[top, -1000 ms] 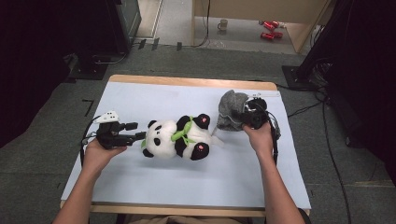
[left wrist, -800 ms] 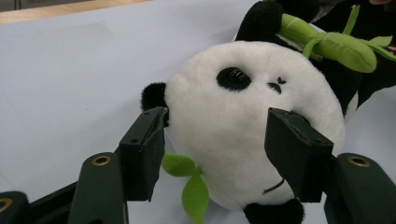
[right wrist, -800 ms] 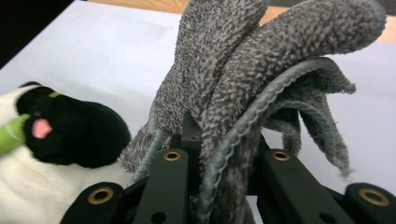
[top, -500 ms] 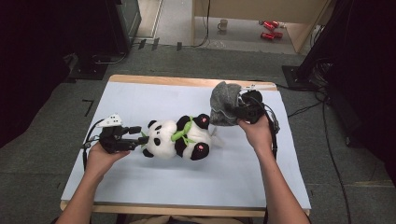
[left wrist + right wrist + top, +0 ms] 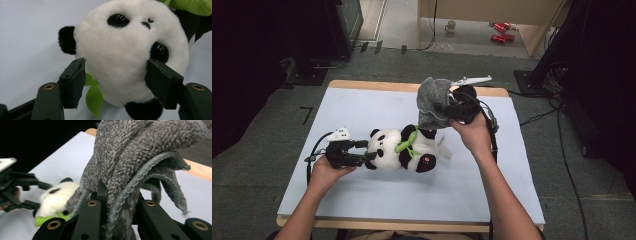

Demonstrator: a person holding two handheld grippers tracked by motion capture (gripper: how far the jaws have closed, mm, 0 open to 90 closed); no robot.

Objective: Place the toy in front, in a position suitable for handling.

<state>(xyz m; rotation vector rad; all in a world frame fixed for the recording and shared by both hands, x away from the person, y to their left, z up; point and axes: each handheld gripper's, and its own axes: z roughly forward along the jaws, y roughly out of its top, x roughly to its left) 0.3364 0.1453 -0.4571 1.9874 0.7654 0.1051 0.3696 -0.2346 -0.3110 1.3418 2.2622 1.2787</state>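
On the light blue table mat (image 5: 362,107) the plush panda (image 5: 402,150) lies on its side with the left gripper (image 5: 362,151) spread wide around its head, pressing its fur, while the right gripper (image 5: 447,111) is clamped on a grey terry cloth (image 5: 432,102) lifted above the panda's feet.

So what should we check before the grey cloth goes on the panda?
1. Right gripper shut on the grey cloth: ok.
2. Cloth lifted off the table: ok.
3. Left gripper around the panda's head: ok, one jaw on each side.
4. Left gripper squeezing the head firmly: cannot tell.
5. Cloth spread open to cover the panda: not ok, it hangs bunched.
6. Cloth above the panda's body: not ok, it hangs over the feet end.
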